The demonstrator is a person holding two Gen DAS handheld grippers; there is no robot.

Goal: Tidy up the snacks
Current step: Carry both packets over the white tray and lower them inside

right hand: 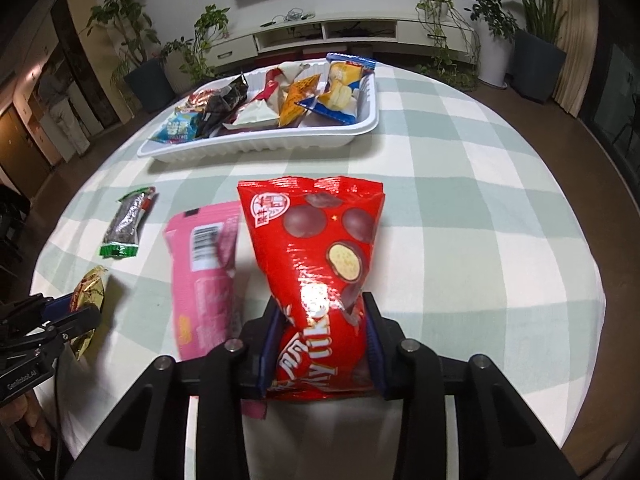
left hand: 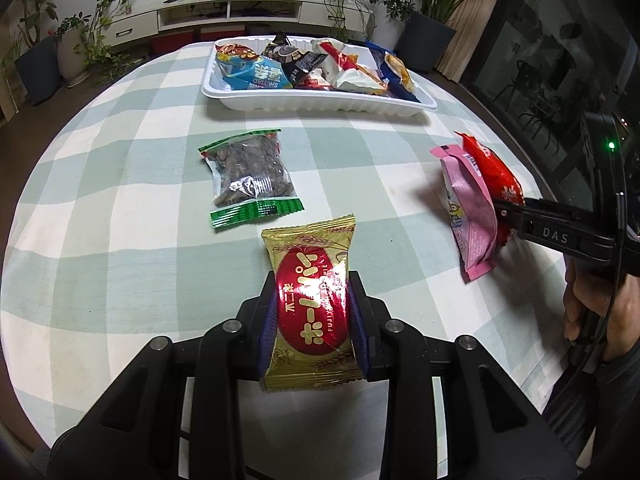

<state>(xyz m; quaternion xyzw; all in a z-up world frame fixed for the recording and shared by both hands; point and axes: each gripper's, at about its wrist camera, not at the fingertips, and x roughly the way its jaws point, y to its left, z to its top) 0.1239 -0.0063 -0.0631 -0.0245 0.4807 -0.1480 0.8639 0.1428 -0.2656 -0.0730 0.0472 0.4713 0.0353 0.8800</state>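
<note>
My left gripper point(left hand: 313, 312) is shut on a gold and red snack pack point(left hand: 310, 304), held just above the checked tablecloth. My right gripper point(right hand: 320, 344) is shut on a red bag of chocolate balls point(right hand: 320, 248). A pink snack pack point(right hand: 204, 276) sits against its left side; whether the jaws also hold it I cannot tell. In the left wrist view the right gripper point(left hand: 505, 212) shows at right with both packs. A clear, green-ended bag of seeds point(left hand: 250, 176) lies on the cloth. A white tray point(left hand: 320, 100) at the far side holds several snacks.
The table point(left hand: 120, 200) is round with a green and white checked cloth; its edge curves close on the right. Beyond it stand potted plants point(right hand: 136, 56) and a low white TV cabinet point(left hand: 240, 12). A hand point(left hand: 592, 308) holds the right gripper's handle.
</note>
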